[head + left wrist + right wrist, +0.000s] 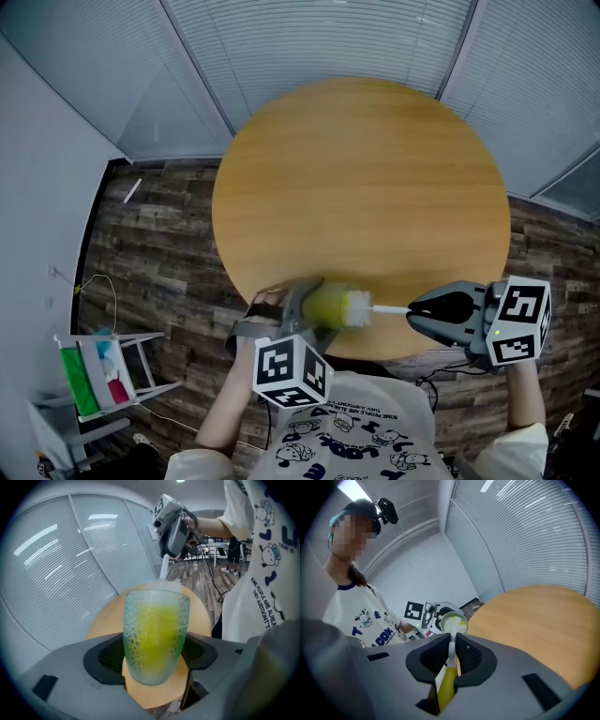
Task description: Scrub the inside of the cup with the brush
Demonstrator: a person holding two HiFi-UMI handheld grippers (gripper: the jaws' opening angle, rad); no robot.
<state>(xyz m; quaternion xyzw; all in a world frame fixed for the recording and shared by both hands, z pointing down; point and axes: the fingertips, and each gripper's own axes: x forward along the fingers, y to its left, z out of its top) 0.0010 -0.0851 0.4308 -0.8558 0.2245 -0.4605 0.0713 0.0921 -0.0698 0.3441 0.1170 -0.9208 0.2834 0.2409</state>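
Observation:
A frosted, dimpled clear cup (154, 634) lies on its side over the table's near edge, and my left gripper (302, 309) is shut on it. Its mouth (453, 622) faces my right gripper. A brush with a yellow-green head (336, 307) sits inside the cup, glowing through the wall. Its thin white stem (386, 307) runs right to my right gripper (414, 312), which is shut on the yellow handle (446, 686). In the left gripper view the right gripper (174, 529) shows beyond the cup's rim.
The round wooden table (375, 178) fills the middle, over dark plank flooring (159, 234). Window blinds (328, 37) run behind it. A small white rack with green and red items (98, 370) stands at the lower left. The person's printed white shirt (361, 436) is below.

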